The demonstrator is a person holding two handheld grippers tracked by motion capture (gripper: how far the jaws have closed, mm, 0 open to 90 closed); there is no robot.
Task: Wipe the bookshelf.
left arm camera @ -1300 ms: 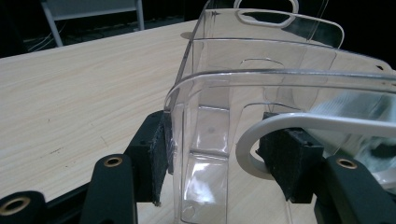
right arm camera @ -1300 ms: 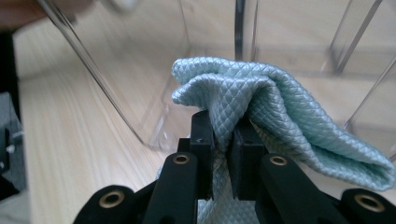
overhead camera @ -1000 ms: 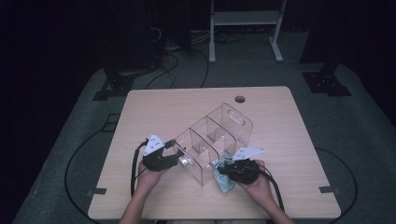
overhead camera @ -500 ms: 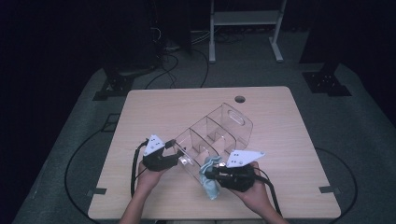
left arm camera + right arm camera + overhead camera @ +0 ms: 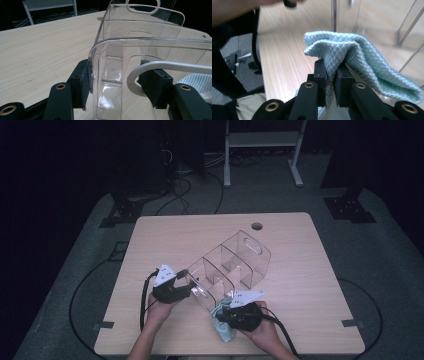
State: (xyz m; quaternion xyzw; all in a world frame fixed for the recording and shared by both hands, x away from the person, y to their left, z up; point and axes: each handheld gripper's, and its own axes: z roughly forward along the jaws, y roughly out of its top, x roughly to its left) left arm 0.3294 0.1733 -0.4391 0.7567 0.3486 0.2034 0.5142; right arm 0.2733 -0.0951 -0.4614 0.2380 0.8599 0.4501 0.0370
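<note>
On the near half of the wooden table, a clear plastic organizer with several compartments lies at an angle. Its far end is cut off at the top of my left gripper view, and my right gripper view is blurred beyond the cloth. The room around the table is dark, with grey carpet and black cables. My left gripper clamps the organizer's near end wall, one pad each side. My right gripper, just beside the organizer's near corner, pinches a light blue cloth tight between its jaws. My forearms enter from the table's near edge.
</note>
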